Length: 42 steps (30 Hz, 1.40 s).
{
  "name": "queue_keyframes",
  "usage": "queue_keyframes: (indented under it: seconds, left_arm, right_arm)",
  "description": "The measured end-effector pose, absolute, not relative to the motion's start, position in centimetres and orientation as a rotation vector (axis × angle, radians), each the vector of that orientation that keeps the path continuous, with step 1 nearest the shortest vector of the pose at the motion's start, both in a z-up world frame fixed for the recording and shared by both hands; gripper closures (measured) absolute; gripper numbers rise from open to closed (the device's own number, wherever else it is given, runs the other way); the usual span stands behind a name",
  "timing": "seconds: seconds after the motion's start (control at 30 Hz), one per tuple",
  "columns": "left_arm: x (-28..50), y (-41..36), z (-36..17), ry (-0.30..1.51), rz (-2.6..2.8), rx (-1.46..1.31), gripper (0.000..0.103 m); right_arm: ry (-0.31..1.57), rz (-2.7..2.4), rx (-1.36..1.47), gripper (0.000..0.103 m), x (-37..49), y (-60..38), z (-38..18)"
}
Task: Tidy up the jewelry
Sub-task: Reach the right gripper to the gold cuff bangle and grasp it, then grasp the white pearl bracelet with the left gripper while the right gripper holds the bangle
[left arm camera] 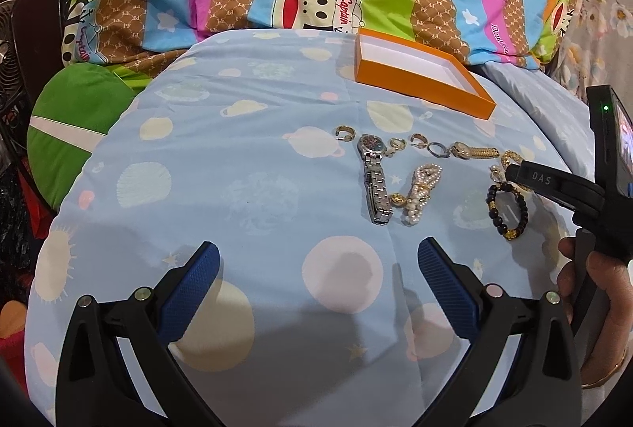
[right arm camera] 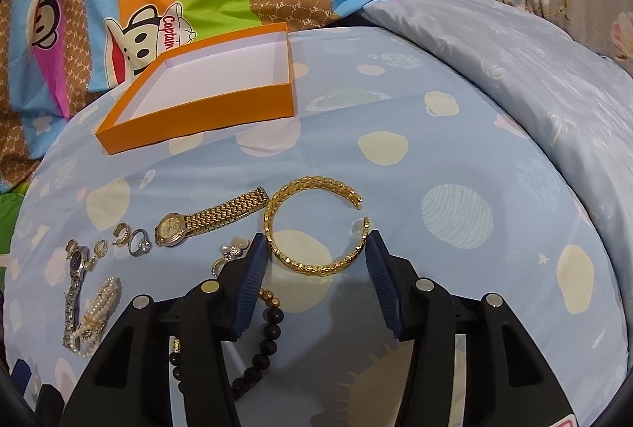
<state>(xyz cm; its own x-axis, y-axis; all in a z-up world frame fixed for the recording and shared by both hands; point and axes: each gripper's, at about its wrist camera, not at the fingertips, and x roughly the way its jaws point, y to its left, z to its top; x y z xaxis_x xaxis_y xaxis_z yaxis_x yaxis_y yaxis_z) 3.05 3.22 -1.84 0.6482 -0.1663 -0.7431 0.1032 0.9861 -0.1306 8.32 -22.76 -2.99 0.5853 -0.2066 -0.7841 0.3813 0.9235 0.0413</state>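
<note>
With the right gripper (right arm camera: 314,253) jaws spread around the gold bangle (right arm camera: 316,225) on the bed, pads not yet pinching, closure may skid it. Left gripper (left arm camera: 316,269) jaws stand spread, empty; the orange box (right arm camera: 205,118) lies beyond.

Both wrist views angled down, near, seemingly sharing orange box (left arm camera: 423,77), watches

Open blue bedsheet (right arm camera: 455,158) right of the gold bangle (right arm camera: 316,225); watches (right arm camera: 209,221), rings and beads (right arm camera: 269,332) crowd its left, orange box (right arm camera: 205,118) behind.
</note>
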Motion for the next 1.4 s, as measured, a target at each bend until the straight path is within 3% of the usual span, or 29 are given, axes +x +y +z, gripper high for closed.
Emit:
queue_keyframes:
  seconds: [0.53,0.63,0.73,1.03,1.4]
  left_arm:
    - [8.8,3.1,0.6,0.881,-0.213,-0.029,0.006]
    - [10.2,1.6,-0.1,0.902,-0.233,-0.005,0.013]
    - [11.2,0.5,-1.2,0.959,-0.264,-0.021,0.028]
    - [8.4,-3.4,-0.6,0.869,-0.389,0.064,0.030]
    - [9.0,-4.8,-2.6,0.910,-0.455,0.109,0.082]
  right_arm:
    - [0.812,-0.317,0.215,0.054,6.1,-23.5,-1.9]
    - [0.812,-0.315,0.218,0.054,6.0,-23.5,-1.9]
    - [0.812,-0.311,0.224,0.054,5.8,-23.7,-1.9]
    - [0.814,-0.296,0.218,0.054,5.8,-23.6,-1.9]
    - [0.811,-0.295,0.224,0.053,5.8,-23.6,-2.0]
